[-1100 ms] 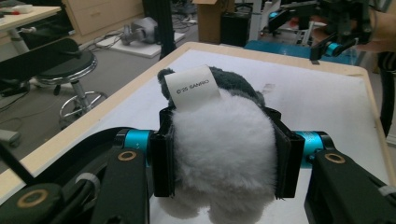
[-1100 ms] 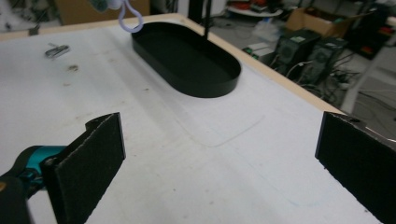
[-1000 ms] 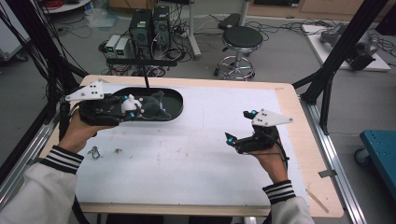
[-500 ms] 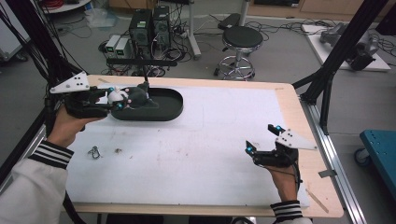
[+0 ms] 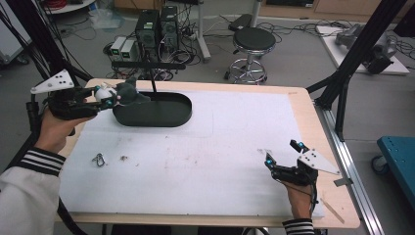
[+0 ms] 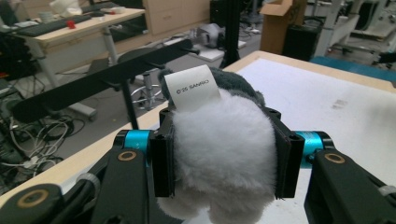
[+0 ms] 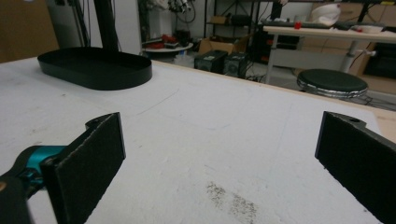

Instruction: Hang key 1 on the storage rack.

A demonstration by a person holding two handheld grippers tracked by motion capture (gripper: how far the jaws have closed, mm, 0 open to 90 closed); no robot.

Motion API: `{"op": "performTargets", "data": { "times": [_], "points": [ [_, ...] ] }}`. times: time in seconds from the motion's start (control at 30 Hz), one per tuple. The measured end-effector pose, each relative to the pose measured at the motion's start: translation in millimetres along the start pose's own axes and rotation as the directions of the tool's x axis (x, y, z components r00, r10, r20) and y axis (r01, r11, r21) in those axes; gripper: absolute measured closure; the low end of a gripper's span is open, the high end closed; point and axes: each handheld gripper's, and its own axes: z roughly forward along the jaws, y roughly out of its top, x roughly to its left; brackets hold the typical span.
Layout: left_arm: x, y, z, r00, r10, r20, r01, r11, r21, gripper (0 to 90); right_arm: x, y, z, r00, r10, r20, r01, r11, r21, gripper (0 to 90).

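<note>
At the tabletop's far left corner my left gripper (image 5: 105, 95) pinches a plush toy (image 5: 122, 92), grey on top and white underneath, its pads pressed into the white fur on both sides in the left gripper view (image 6: 219, 154). A white sewn-in label (image 6: 192, 87) stands up from the toy between the jaws. A second ago I had this gripper and the toy over the middle of the black oval tray (image 5: 161, 113); since then I have drawn them off toward the left, so the toy now hangs at the tray's left end, over its rim and partly outside it, and the left hand (image 5: 56, 129) sits beyond the tabletop's left edge. The tray itself has stayed where it was, near the far edge on the left half, and I see nothing lying in it. Nearer to me along the left edge, a small metal clip (image 5: 98, 159) lies on the white mat (image 5: 205, 161), with a few dark crumbs just beside it; neither has shifted.

Over on the right, my right gripper (image 5: 283, 155) has dropped and slid toward the near right corner compared with a second ago, when it was higher and closer to the middle of the right edge. Its jaws are spread wide with nothing between them, and in the right gripper view they frame bare mat with a grey smudge (image 7: 231, 198), the tray (image 7: 95, 67) well apart at the far left.
</note>
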Motion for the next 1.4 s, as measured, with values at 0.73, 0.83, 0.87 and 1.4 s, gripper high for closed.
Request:
{"op": "performTargets", "data": {
  "times": [0.73,0.83,0.87,1.4],
  "points": [
    [28.1,3.7,-28.4,0.9848,-0.067,-0.160,0.066,0.9978,-0.012,52.9,4.9,-16.7,8.6,0.9998,-0.010,0.018,0.011,0.998,-0.057,0.8],
    [31.5,5.2,-30.0,0.9814,-0.066,-0.180,0.066,0.9978,-0.008,52.9,7.7,-19.5,6.9,0.9997,-0.011,0.024,0.013,0.995,-0.101,0.8],
    [32.6,5.7,-30.1,0.9805,-0.064,-0.186,0.065,0.9979,-0.005,52.9,7.7,-19.5,6.9,0.9997,-0.011,0.024,0.013,0.995,-0.101,0.8],
    [51.9,9.3,-22.1,0.9572,-0.089,-0.276,0.097,0.9951,0.017,52.9,9.7,-28.7,6.5,0.9991,-0.020,0.037,0.026,0.986,-0.163,0.7]
  ]
}}
